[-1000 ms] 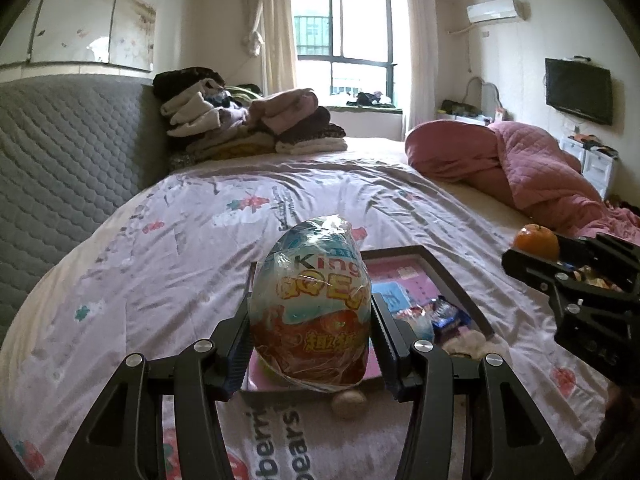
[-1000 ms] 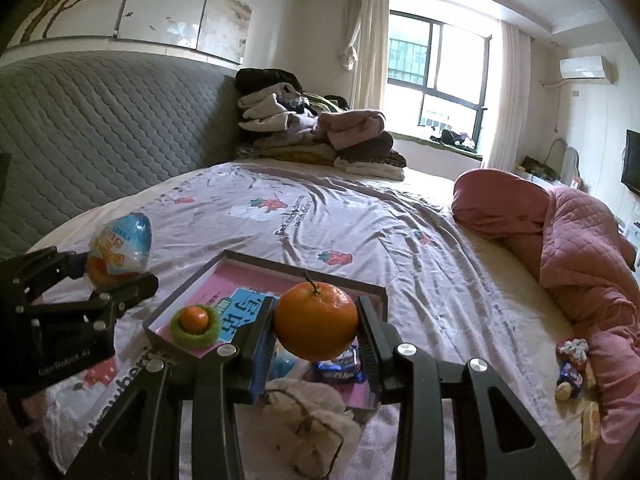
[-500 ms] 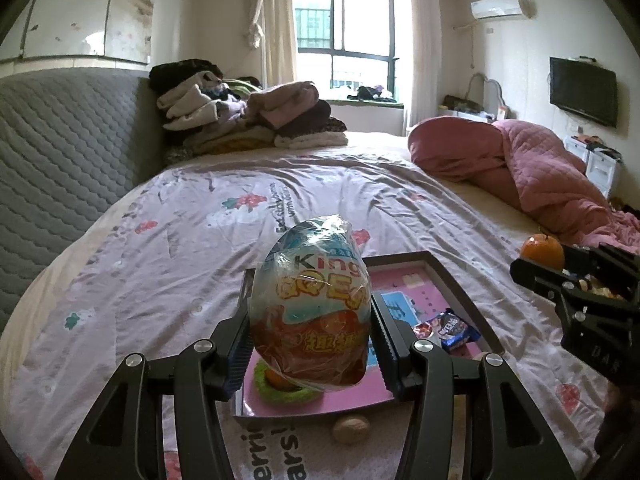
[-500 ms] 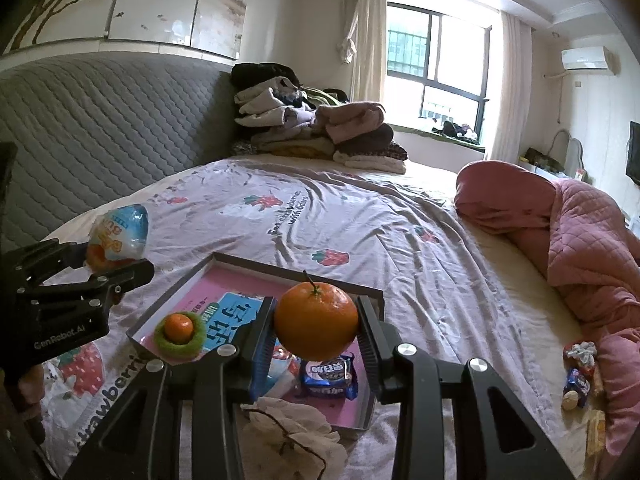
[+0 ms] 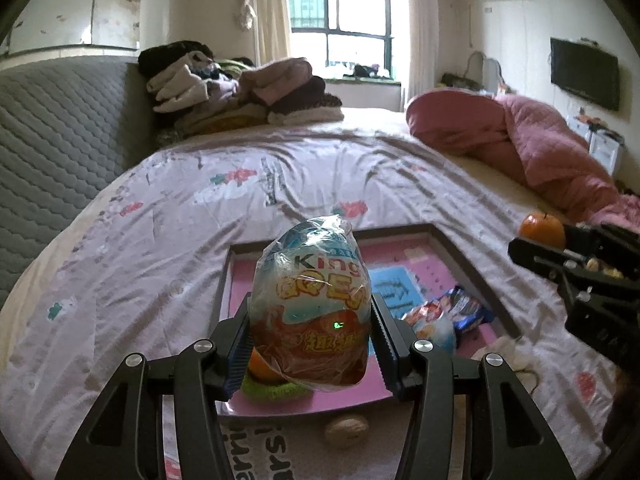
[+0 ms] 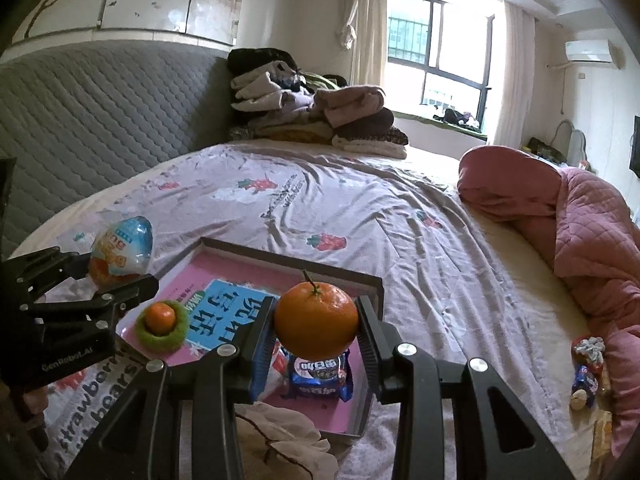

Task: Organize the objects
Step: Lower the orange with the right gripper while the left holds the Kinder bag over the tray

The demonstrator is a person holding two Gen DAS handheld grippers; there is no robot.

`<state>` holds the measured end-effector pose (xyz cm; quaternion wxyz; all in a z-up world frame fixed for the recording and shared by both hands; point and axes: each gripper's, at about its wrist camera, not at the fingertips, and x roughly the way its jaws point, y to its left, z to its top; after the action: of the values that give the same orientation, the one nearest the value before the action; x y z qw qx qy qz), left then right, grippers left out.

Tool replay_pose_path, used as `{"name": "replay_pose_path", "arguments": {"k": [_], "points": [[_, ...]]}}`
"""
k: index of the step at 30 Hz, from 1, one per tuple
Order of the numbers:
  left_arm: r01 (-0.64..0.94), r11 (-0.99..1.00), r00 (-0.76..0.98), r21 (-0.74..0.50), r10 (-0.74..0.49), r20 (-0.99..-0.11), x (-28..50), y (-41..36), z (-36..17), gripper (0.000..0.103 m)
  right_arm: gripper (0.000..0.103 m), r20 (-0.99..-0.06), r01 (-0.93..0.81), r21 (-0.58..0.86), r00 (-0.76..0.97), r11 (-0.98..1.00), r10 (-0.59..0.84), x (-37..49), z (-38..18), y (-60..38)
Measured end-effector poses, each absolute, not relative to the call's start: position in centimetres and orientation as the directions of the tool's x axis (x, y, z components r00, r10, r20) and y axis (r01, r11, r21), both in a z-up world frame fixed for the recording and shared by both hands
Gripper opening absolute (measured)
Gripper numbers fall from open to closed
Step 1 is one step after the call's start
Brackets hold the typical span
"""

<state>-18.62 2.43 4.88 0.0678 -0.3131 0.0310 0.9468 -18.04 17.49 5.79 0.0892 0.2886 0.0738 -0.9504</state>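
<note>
My left gripper point(image 5: 310, 340) is shut on a plastic-wrapped Kinder egg point(image 5: 310, 308), held above the near edge of a pink tray point(image 5: 400, 252) on the bed. My right gripper point(image 6: 316, 326) is shut on an orange point(image 6: 315, 319), held over the tray's point(image 6: 248, 272) near right part. In the tray lie a small orange in a green ring point(image 6: 161, 322), a blue card point(image 6: 224, 316) and snack packets point(image 6: 320, 372). The egg point(image 6: 122, 252) and left gripper point(image 6: 72, 304) show at the left of the right wrist view.
A walnut point(image 5: 346, 432) lies on the sheet just before the tray. A white cloth bag point(image 6: 280, 440) lies by the tray's near corner. Loose snacks point(image 6: 586, 368) lie beside the pink quilt point(image 6: 592, 240). Folded clothes point(image 6: 312, 116) are piled by the grey headboard point(image 6: 100, 120).
Both grippers have risen and drawn back slightly, so more of the tray and its contents show below them. Each still holds its object.
</note>
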Motion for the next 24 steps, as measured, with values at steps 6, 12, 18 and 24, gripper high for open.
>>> {"name": "replay_pose_path", "arguments": {"k": [6, 12, 18, 24], "points": [[-0.157, -0.987, -0.767, 0.024, 0.107, -0.633, -19.3, 3.1, 2.5, 0.055, 0.039, -0.603, 0.217, -0.098, -0.789, -0.971, -0.115, -18.7, 3.4, 17.5], [-0.172, -0.985, -0.742, 0.025, 0.113, -0.661, -20.0, 3.8, 0.8, 0.055, 0.039, -0.641, 0.189, -0.122, -0.765, -0.974, -0.068, -19.8, 0.8, 17.9], [-0.195, -0.981, -0.723, 0.023, 0.128, -0.679, -20.3, 4.6, -0.4, 0.055, 0.039, -0.668, 0.179, -0.104, -0.742, -0.978, -0.065, -20.5, -1.1, 18.5], [-0.209, -0.978, -0.708, 0.026, 0.133, -0.693, -20.7, 5.1, -1.4, 0.055, 0.039, -0.686, 0.188, -0.102, -0.725, -0.977, -0.068, -20.6, -2.4, 18.3]]}}
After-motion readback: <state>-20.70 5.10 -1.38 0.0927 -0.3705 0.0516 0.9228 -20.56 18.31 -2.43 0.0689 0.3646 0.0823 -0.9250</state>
